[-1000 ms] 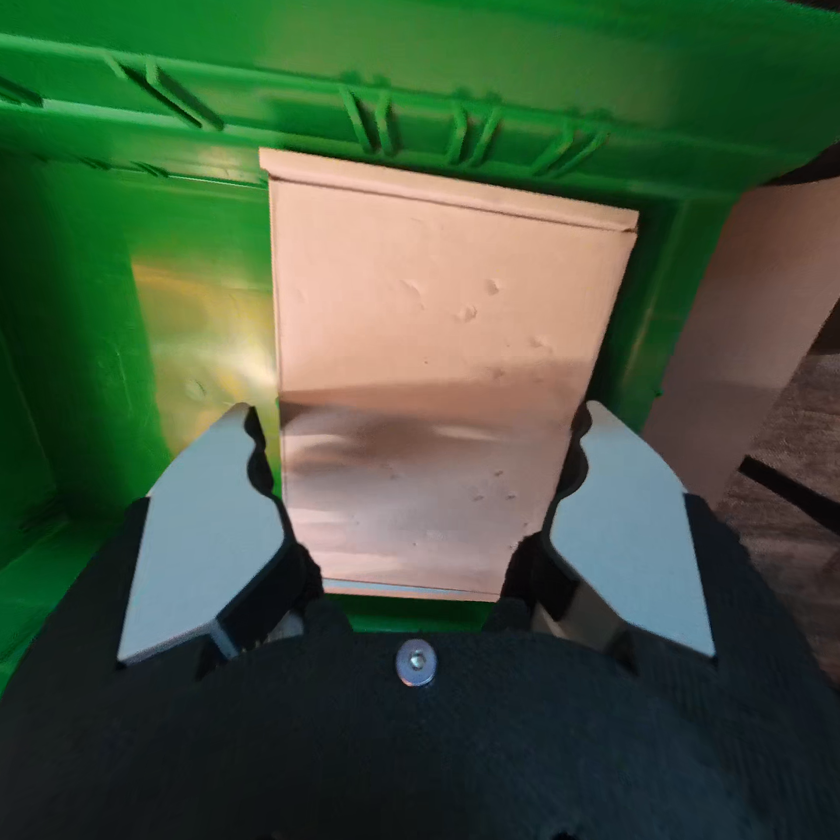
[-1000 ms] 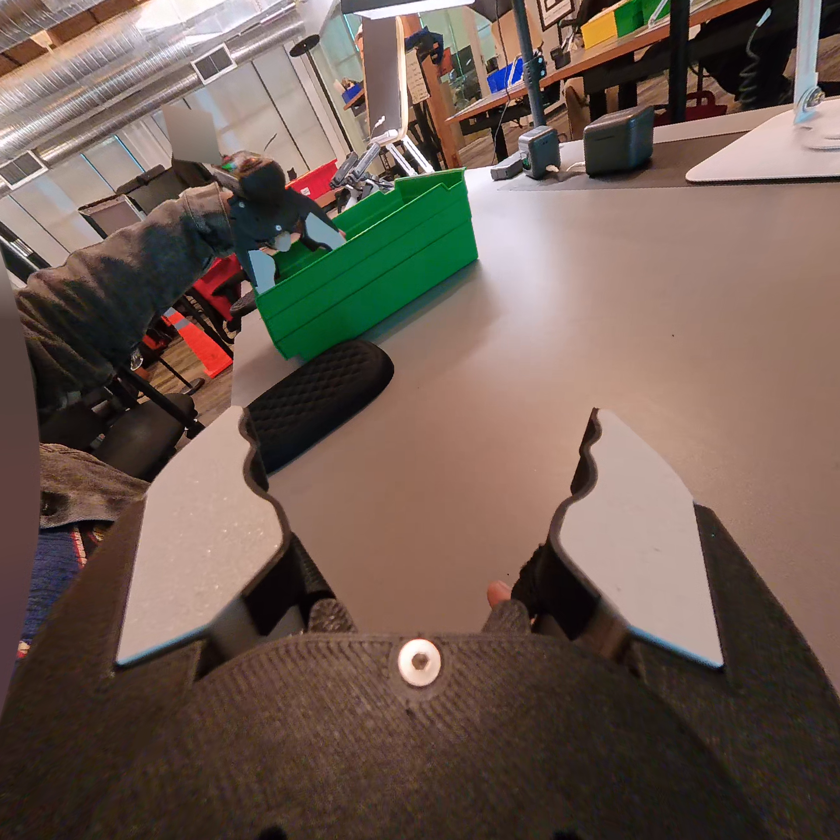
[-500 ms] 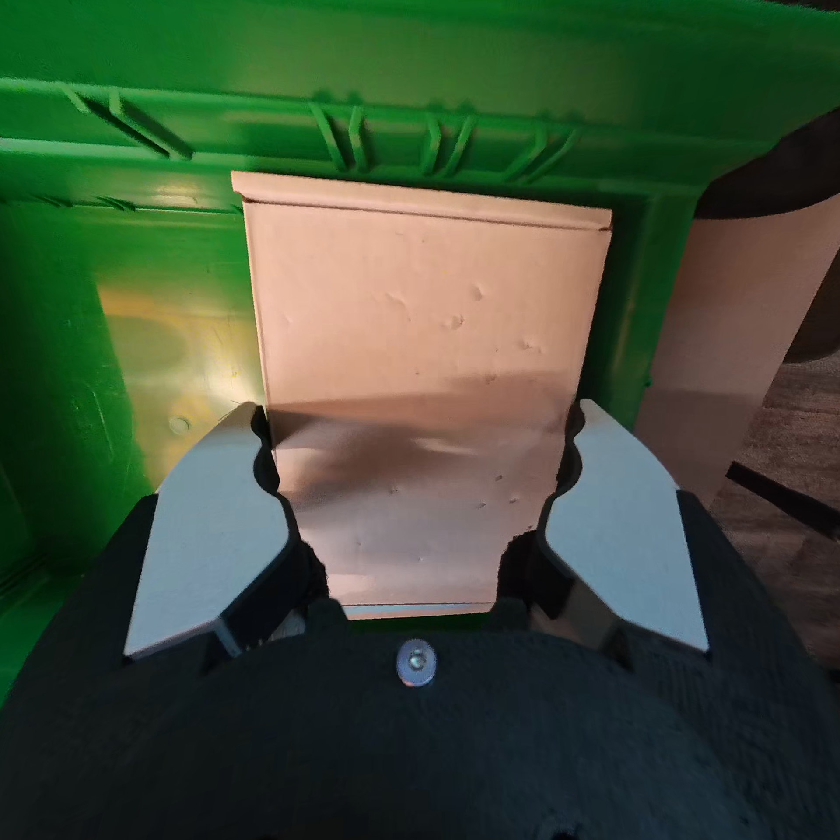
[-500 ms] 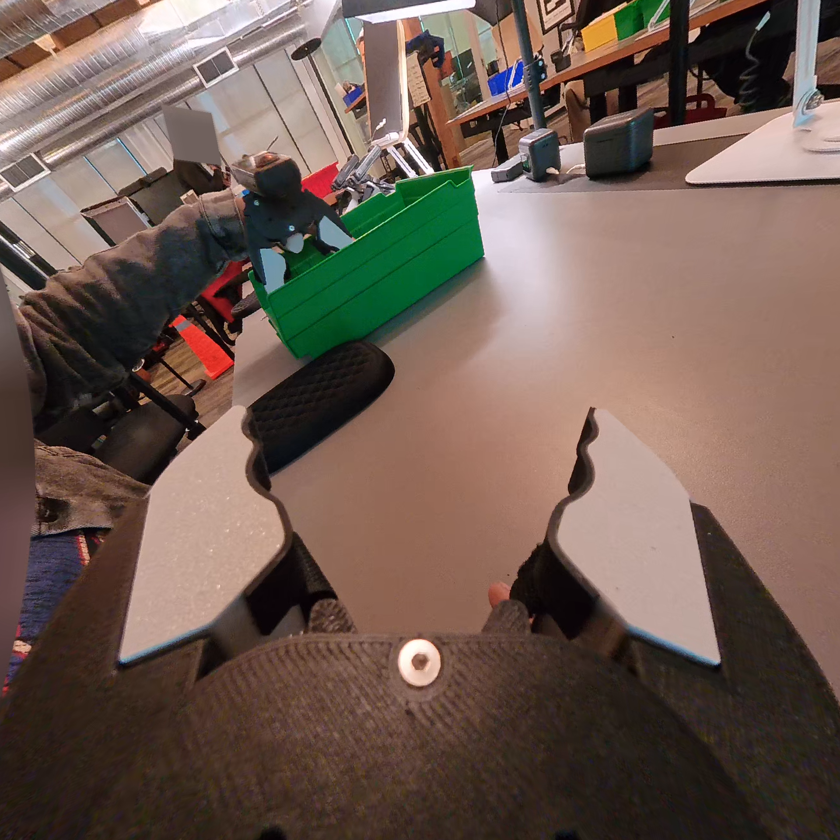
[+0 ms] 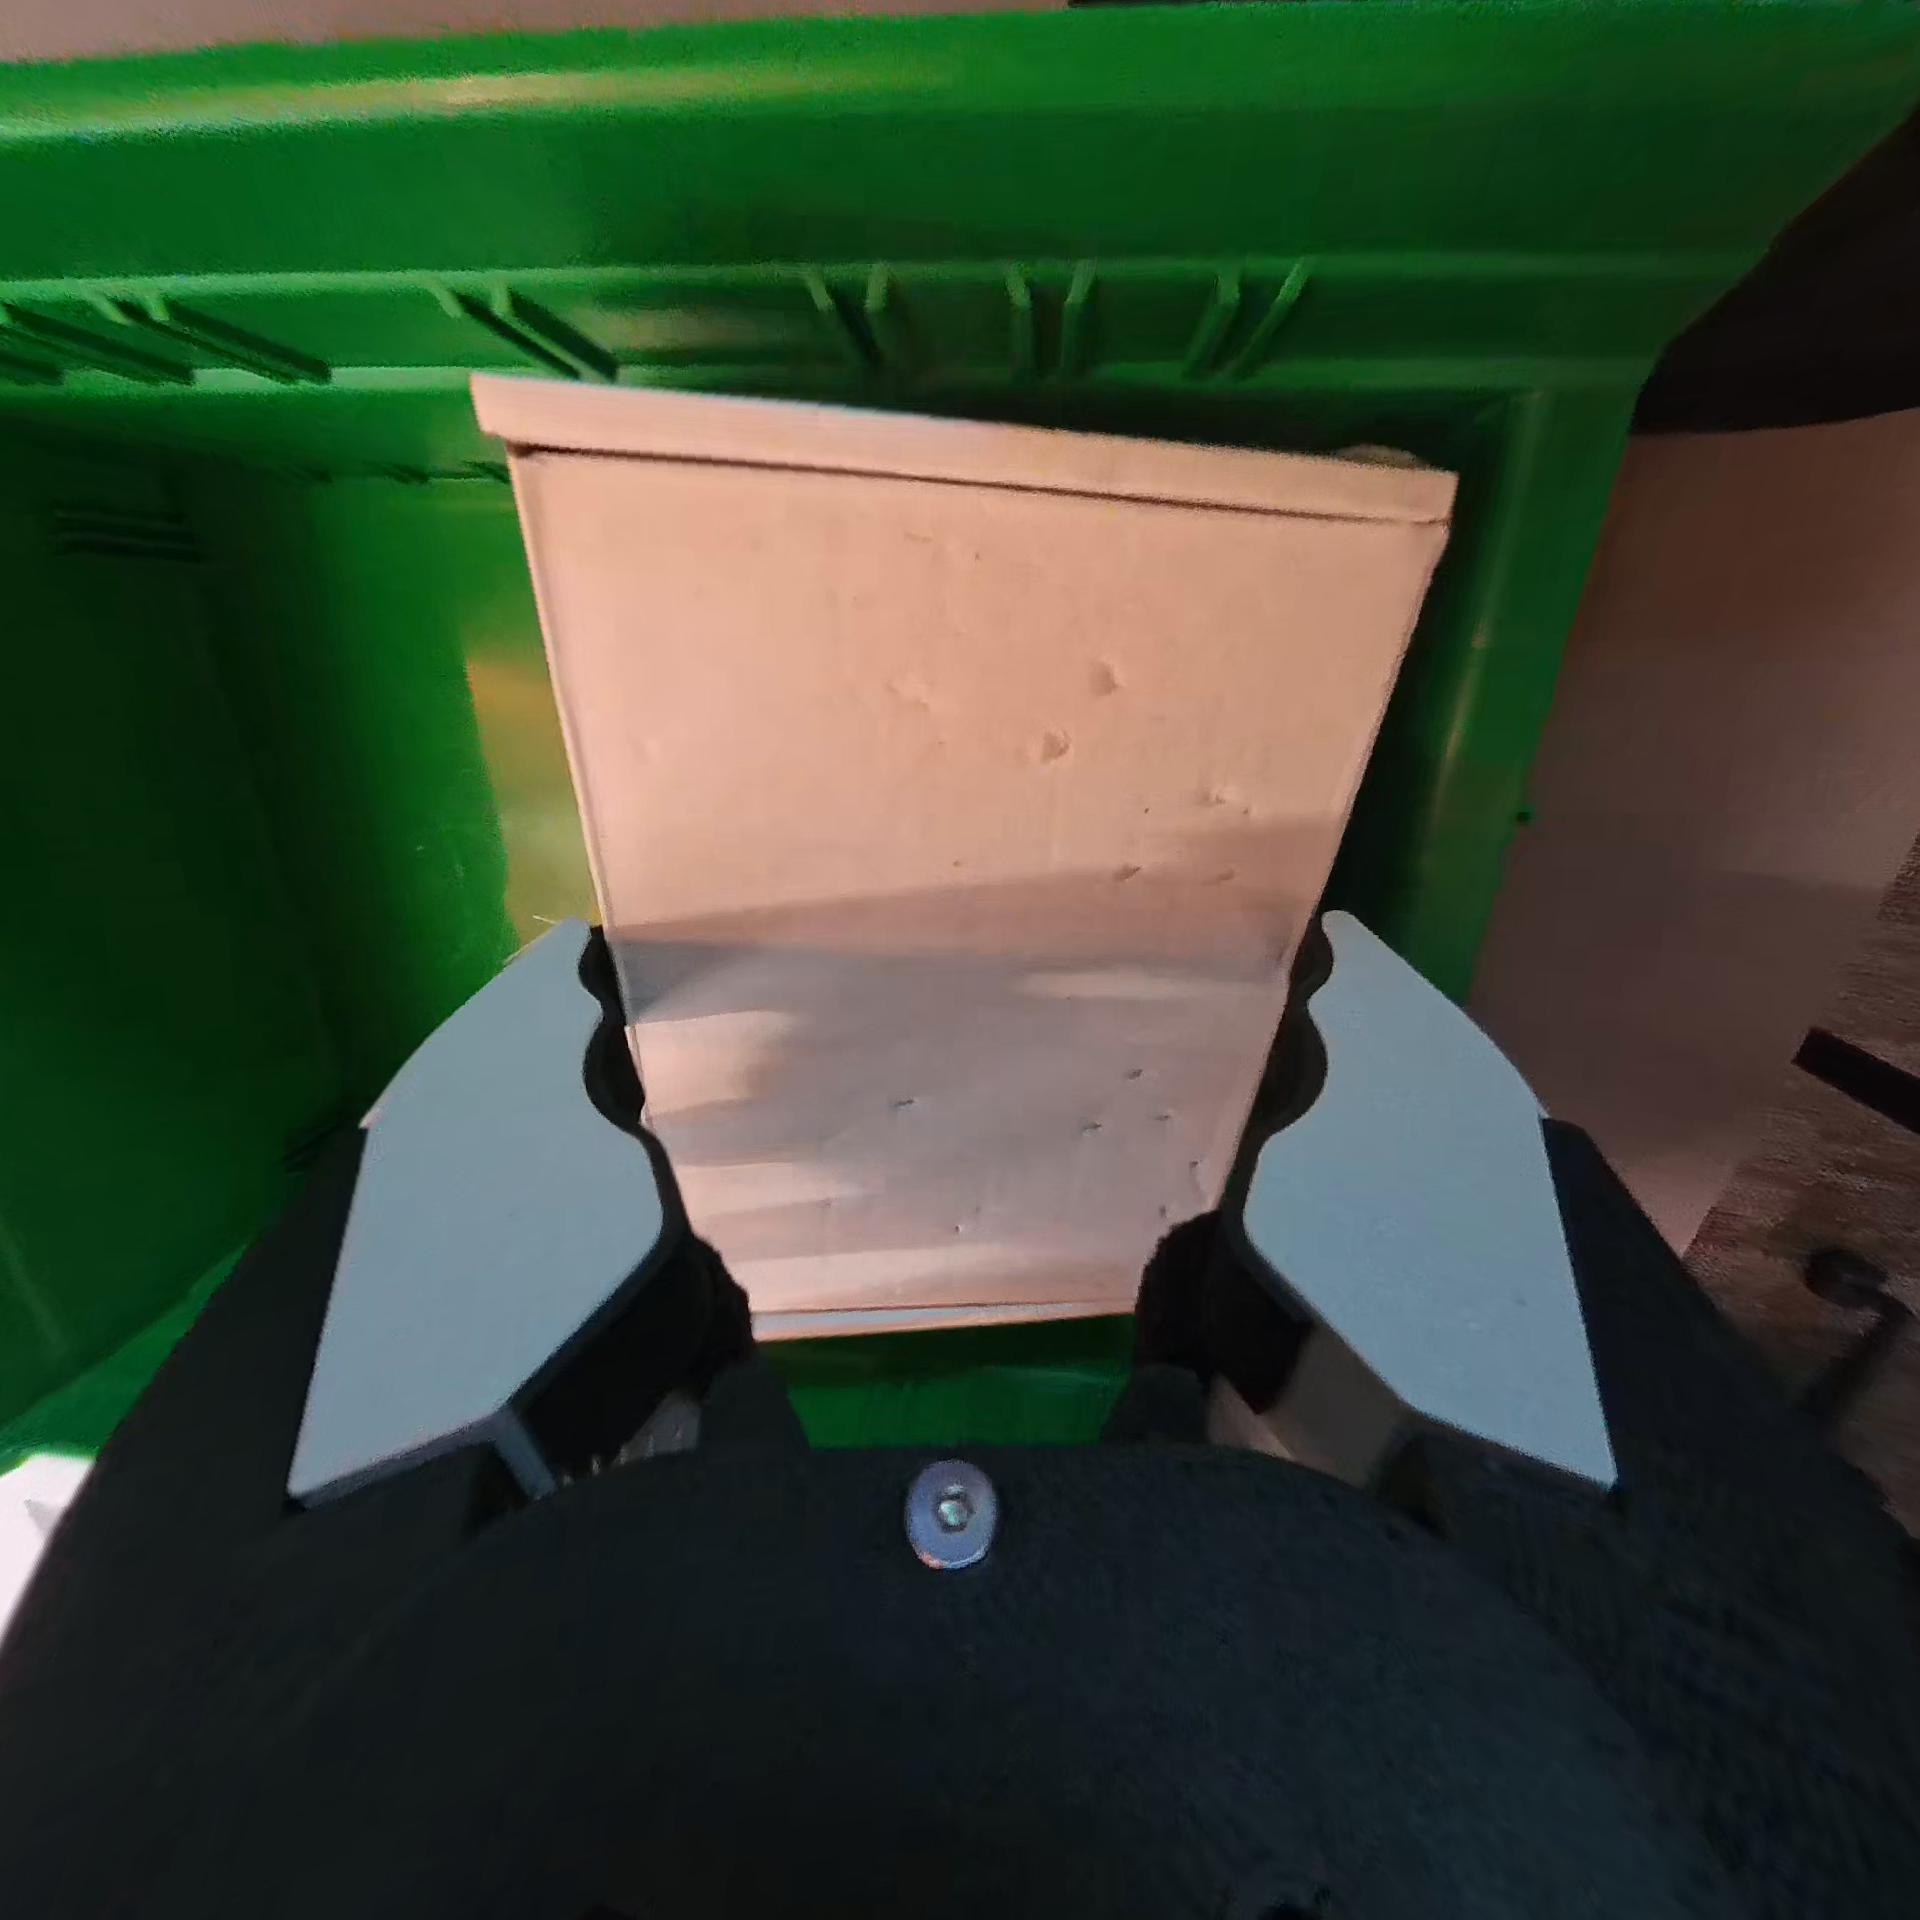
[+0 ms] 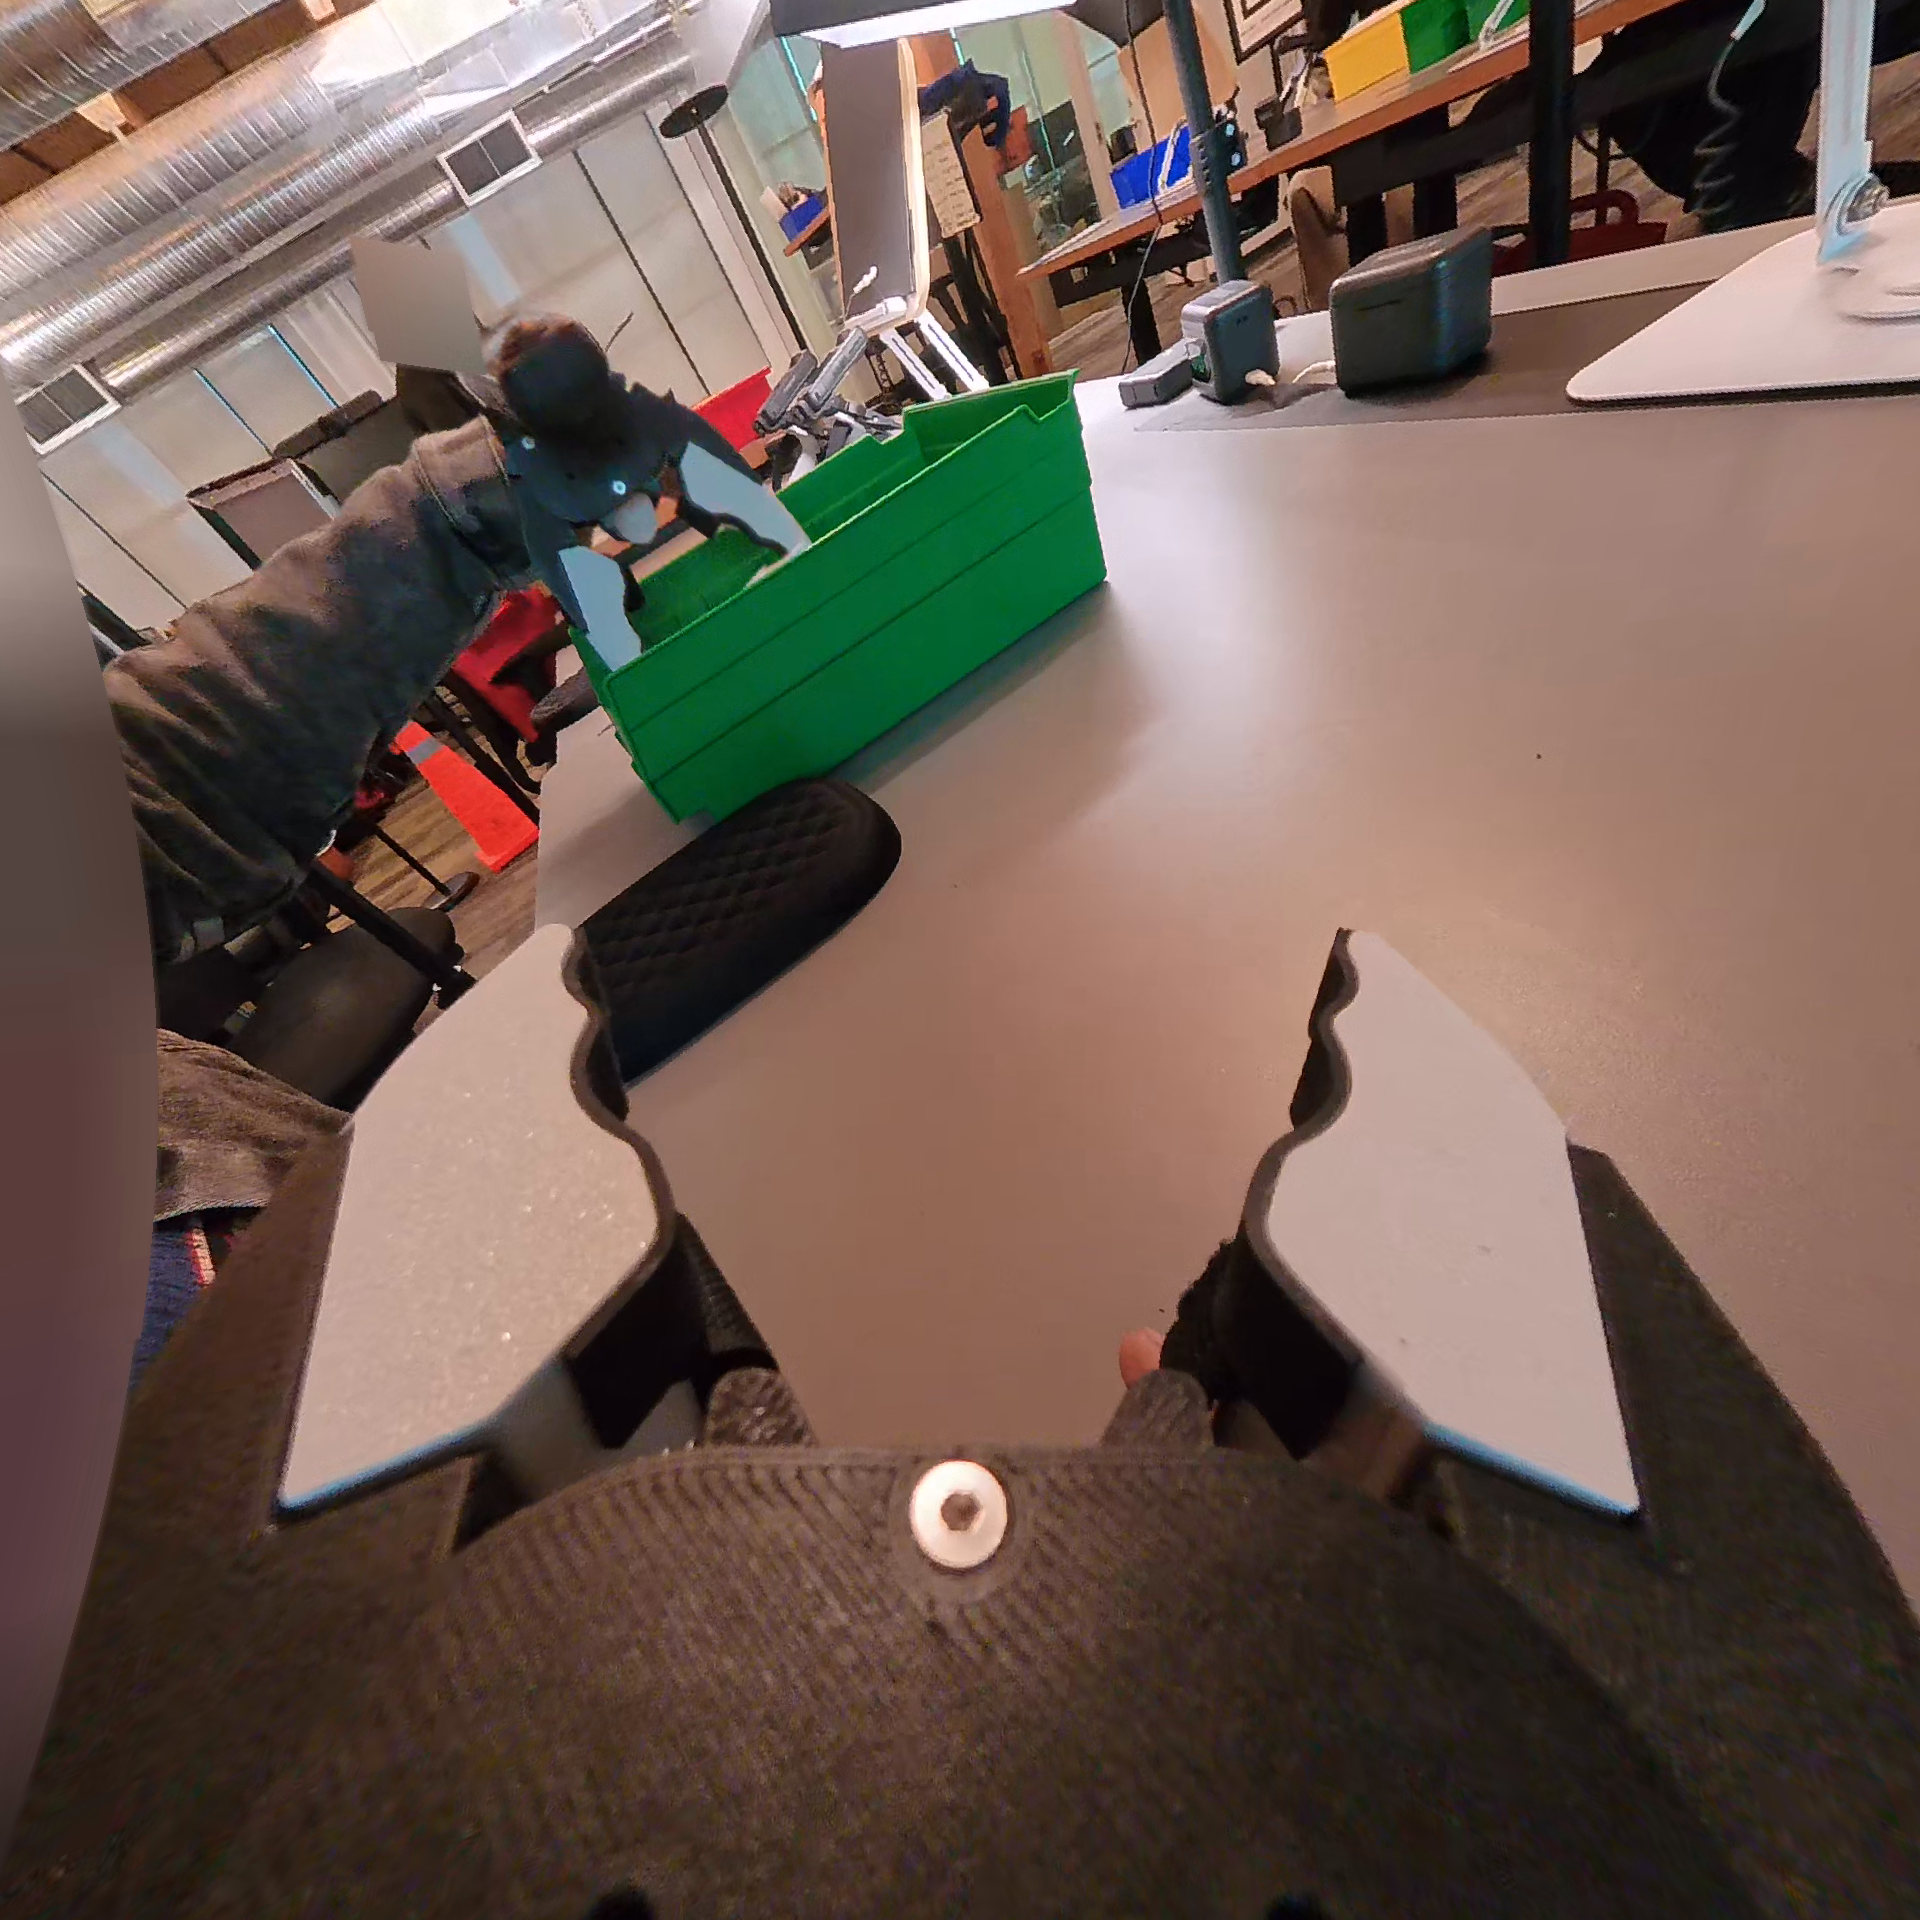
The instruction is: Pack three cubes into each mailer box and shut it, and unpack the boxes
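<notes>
A closed tan cardboard mailer box (image 5: pixel 966 779) lies inside the green bin (image 5: pixel 935 177), against its far wall. My left gripper (image 5: pixel 951 997) is open over it, with one finger on each side of the box's near half. In the right wrist view the left gripper (image 6: pixel 675 561) reaches into the near end of the green bin (image 6: pixel 883 623), held by a person's sleeved arm (image 6: pixel 312 665). My right gripper (image 6: pixel 956 997) is open and empty, low over the grey table (image 6: pixel 1351 727). No cubes show in either view.
A black textured pad (image 6: pixel 738 914) lies on the table between my right gripper and the bin. Two dark boxes (image 6: pixel 1413 312) and a monitor stand base (image 6: pixel 1766 322) sit at the table's far side. A beige surface (image 5: pixel 1662 831) lies right of the bin. Across from one pair of fingers to the other is roughly 40 cm.
The left gripper has moved a little right and lower into the bin's near end, staying astride the box. The right gripper has barely moved.
</notes>
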Motion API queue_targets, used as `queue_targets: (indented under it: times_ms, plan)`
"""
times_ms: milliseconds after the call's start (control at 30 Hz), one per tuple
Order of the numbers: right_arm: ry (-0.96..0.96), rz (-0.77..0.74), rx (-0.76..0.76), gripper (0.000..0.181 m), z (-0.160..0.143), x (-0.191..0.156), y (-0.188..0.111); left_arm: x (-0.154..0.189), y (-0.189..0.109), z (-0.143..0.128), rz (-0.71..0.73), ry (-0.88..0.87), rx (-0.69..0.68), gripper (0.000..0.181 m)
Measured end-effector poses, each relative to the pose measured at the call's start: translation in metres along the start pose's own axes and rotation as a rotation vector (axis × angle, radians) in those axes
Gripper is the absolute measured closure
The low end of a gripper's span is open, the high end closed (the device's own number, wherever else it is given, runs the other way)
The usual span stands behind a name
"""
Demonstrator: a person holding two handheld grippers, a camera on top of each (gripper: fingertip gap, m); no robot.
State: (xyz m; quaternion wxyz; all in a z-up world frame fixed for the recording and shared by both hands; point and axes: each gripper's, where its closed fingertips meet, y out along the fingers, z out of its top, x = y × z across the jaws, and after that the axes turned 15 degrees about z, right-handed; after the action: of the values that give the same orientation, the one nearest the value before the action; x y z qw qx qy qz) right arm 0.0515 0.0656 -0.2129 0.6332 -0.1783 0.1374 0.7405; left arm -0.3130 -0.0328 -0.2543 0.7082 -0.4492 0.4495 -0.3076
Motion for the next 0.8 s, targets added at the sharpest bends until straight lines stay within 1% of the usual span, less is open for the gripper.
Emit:
queue_targets:
  times_ms: [100, 200, 267, 333, 433, 567, 667, 800]
  plan:
    - [-0.003, 0.002, -0.001, 0.054, 0.0, -0.001, 0.0, -0.006, -0.005, 0.004, 0.032, -0.002, 0.013, 0.061]
    - [-0.013, 0.002, -0.002, 0.054, 0.0, -0.002, 0.0, -0.006, 0.002, 0.007, 0.035, -0.026, 0.023, 0.061]
    - [-0.014, 0.002, -0.004, 0.055, 0.0, -0.002, 0.0, -0.01, 0.013, 0.003, 0.054, -0.048, -0.012, 0.061]
    - [-0.011, 0.001, -0.003, 0.055, 0.0, -0.001, 0.0, -0.011, 0.021, 0.0, 0.037, -0.054, -0.043, 0.059]
    - [-0.008, 0.003, 0.001, 0.055, 0.0, -0.001, 0.0, -0.012, 0.022, -0.001, 0.025, -0.073, -0.065, 0.059]
    - [-0.002, 0.006, 0.0, 0.055, 0.0, -0.001, 0.0, -0.008, 0.022, -0.012, 0.017, -0.073, -0.163, 0.047]
    - [-0.006, 0.007, 0.001, 0.055, 0.0, -0.001, 0.0, -0.008, 0.032, -0.015, 0.028, -0.066, -0.184, 0.042]
    - [-0.006, 0.006, 0.001, 0.055, 0.0, -0.001, 0.0, -0.004, 0.041, -0.014, 0.002, -0.044, -0.181, 0.043]
